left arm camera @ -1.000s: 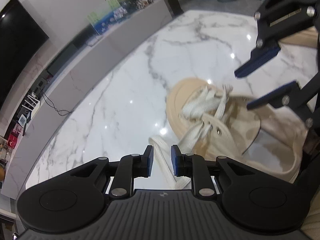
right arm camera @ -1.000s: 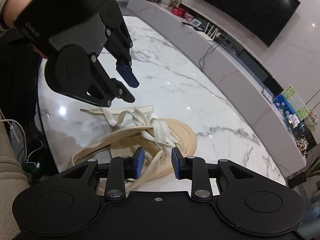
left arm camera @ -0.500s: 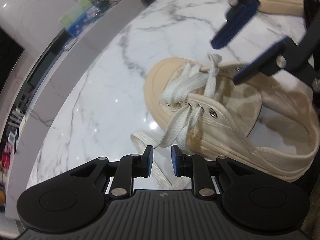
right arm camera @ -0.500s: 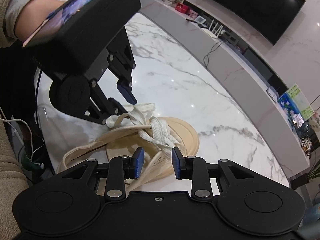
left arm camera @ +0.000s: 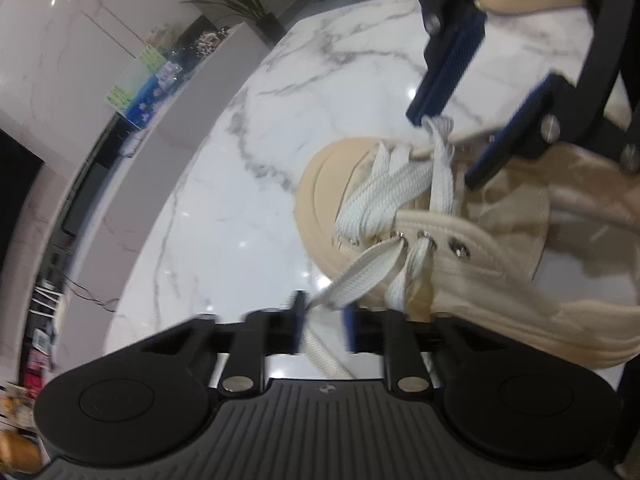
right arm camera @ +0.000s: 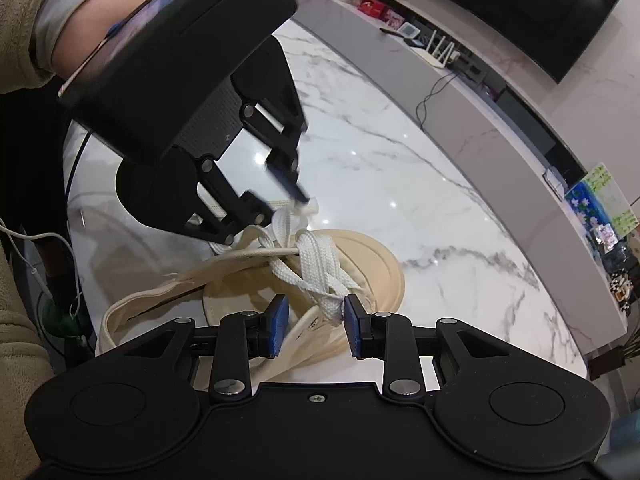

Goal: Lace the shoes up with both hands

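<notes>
A beige canvas shoe (left arm camera: pixel 500 272) lies on the white marble table (left arm camera: pixel 224 208), its toe toward the left. White laces (left arm camera: pixel 384 196) cross its front eyelets. One loose lace strand runs from an eyelet down between the fingers of my left gripper (left arm camera: pixel 323 320), which stands open around it. My right gripper (left arm camera: pixel 444 148) hangs open over the far side of the shoe, its upper pad beside a frayed lace end. In the right wrist view the right gripper (right arm camera: pixel 314 322) is open just above the crossed laces (right arm camera: pixel 316 264), and the left gripper (right arm camera: pixel 286 212) sits low at the shoe's (right arm camera: pixel 372 264) far side.
A long grey cabinet (right arm camera: pixel 500 108) with small items and a dark screen (right arm camera: pixel 520 4) runs behind the table. A person's forearm in a beige sleeve (right arm camera: pixel 24 32) holds the left gripper. A thin white cable (right arm camera: pixel 24 248) hangs off the table's near edge.
The left gripper has come down close to the shoe, and the loose lace now lies between its fingers. The right gripper has lowered toward the far lace end. Both stay open.
</notes>
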`<state>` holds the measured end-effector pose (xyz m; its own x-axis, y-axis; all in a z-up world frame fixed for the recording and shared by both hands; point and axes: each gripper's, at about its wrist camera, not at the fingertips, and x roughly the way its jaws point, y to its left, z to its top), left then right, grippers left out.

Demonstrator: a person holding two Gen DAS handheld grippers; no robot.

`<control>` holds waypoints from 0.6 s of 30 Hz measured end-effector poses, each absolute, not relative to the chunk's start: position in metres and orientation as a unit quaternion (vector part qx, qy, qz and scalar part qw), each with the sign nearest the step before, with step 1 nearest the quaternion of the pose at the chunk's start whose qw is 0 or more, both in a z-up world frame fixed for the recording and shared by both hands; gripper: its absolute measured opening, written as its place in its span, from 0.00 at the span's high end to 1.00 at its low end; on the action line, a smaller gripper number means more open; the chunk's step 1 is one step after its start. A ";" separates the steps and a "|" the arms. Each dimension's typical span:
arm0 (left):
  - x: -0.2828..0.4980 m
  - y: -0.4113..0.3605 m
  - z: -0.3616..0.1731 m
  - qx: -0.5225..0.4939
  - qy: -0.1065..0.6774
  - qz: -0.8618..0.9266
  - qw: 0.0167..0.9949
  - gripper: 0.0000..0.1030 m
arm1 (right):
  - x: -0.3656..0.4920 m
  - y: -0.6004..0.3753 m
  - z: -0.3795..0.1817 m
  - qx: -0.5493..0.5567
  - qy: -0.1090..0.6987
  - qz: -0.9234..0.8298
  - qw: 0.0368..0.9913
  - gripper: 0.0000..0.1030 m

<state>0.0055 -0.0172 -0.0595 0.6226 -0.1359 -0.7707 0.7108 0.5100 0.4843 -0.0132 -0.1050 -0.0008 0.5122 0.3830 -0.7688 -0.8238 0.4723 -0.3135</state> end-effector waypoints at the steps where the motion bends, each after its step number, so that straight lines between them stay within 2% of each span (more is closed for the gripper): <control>1: 0.005 -0.018 -0.059 0.418 0.343 -0.265 0.799 0.93 | -0.013 -0.105 0.000 -0.345 0.317 0.379 0.798 0.74; 14: -0.016 -0.027 -0.019 0.378 0.288 -0.281 0.834 0.95 | -0.007 -0.115 0.020 -0.297 0.321 0.378 0.816 0.74; 18: -0.027 -0.039 -0.012 0.381 0.271 -0.301 0.831 0.95 | -0.004 -0.122 0.029 -0.315 0.313 0.362 0.820 0.74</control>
